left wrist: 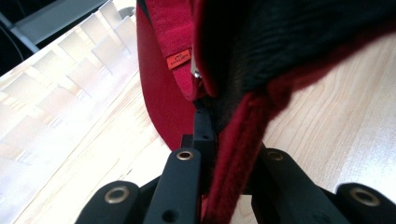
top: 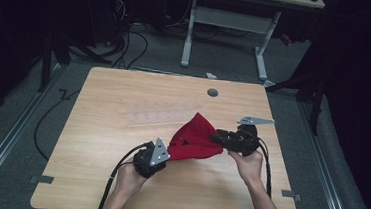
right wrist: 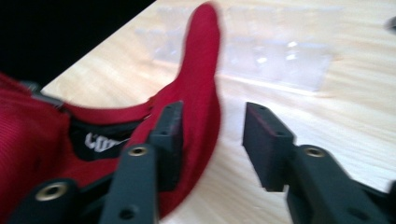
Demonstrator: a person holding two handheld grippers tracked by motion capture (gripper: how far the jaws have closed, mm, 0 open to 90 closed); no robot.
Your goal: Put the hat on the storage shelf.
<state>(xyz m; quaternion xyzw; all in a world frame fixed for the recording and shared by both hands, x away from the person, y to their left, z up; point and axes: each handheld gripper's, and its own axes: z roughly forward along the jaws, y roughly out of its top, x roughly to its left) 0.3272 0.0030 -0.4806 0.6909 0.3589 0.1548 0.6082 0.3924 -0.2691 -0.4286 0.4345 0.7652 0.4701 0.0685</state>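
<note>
— Item, left: black two-jaw left gripper [top: 162,153], forearm entering from below?
— Jaws clamped on the hem of the red knitted fabric cap with dark lining [top: 195,138], near the front of the pale wooden table [top: 124,94].
— Right gripper [top: 219,136]?
— Jaws apart, one inside the rim, hand level. Probably re-gripping; next it must close.

1. A clear tray [top: 165,117] is lying flat on the desk [top: 106,128].
2. A grey grommet [top: 213,92] is sitting near the far edge.
3. A white-legged table [top: 228,17] is standing beyond.
4. Cables [top: 128,45] are trailing across the floor [top: 17,116].
</note>
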